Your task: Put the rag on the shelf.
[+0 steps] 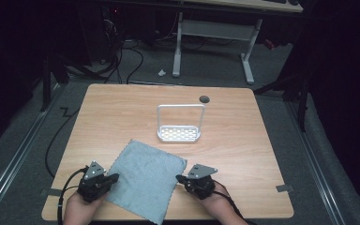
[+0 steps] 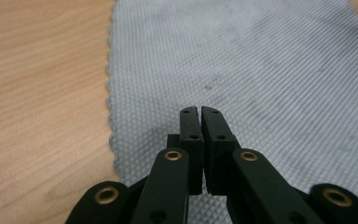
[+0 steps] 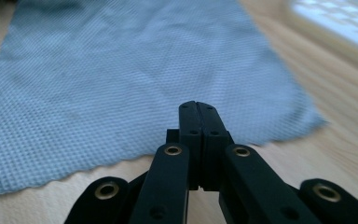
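**Two closed grippers flanking a grey cloth**

Two hand-held grippers are sitting at the near edge of the wooden table (image 1: 122,108), one at each side of a grey cloth (image 1: 146,178). At the left, the left gripper (image 1: 113,177) is resting in the person's left hand (image 1: 80,208), its tips reaching just over the cloth's left edge. In the left gripper view its jaws are standing pressed together with only a hairline slit between them, holding nothing, and hovering over the woven cloth (image 2: 261,70) beside its scalloped edge.

The cloth is lying flat, turned diamond-wise, one corner hanging toward the table's front edge. Beyond it, toward the table's middle, a white rack (image 1: 179,124) with an upright frame and a perforated base is standing apart from the cloth.

At the right, the right gripper (image 1: 180,178) is pointing at the cloth's right edge. In the right gripper view its jaws are closed tight on nothing, lying just short of the cloth (image 3: 121,79).
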`<state>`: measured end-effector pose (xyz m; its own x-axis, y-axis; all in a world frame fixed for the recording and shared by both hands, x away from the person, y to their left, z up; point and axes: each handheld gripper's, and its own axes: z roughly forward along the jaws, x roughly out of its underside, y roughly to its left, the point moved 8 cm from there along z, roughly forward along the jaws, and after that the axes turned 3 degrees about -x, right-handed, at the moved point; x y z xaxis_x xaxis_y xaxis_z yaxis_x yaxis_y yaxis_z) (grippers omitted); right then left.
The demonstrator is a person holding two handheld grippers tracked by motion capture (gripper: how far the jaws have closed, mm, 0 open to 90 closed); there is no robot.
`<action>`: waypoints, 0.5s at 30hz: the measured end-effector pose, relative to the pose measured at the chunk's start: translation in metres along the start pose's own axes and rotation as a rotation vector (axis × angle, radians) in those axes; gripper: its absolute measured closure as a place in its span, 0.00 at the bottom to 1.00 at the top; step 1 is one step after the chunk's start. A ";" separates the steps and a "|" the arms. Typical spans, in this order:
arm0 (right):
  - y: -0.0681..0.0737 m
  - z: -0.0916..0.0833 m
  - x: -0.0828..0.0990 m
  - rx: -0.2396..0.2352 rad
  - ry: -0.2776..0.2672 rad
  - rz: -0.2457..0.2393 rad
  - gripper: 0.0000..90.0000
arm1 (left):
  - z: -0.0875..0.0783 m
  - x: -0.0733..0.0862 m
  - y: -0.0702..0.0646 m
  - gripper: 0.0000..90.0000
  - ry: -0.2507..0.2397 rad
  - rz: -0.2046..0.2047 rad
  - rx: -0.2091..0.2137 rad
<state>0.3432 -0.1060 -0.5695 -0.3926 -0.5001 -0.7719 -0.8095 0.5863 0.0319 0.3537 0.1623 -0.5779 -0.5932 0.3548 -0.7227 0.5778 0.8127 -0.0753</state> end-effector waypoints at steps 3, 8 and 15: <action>0.014 0.012 0.000 -0.039 0.042 -0.048 1.00 | 0.003 0.005 -0.002 0.97 0.009 0.000 -0.003; 0.022 0.020 0.003 -0.042 0.089 -0.091 1.00 | 0.005 0.004 -0.007 0.97 0.006 0.004 0.012; 0.006 0.008 0.012 -0.003 0.085 -0.040 1.00 | 0.010 0.000 -0.020 0.97 0.020 0.042 0.060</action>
<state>0.3373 -0.1038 -0.5837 -0.3952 -0.5756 -0.7159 -0.8265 0.5629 0.0036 0.3478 0.1408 -0.5833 -0.5788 0.3976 -0.7120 0.6346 0.7679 -0.0871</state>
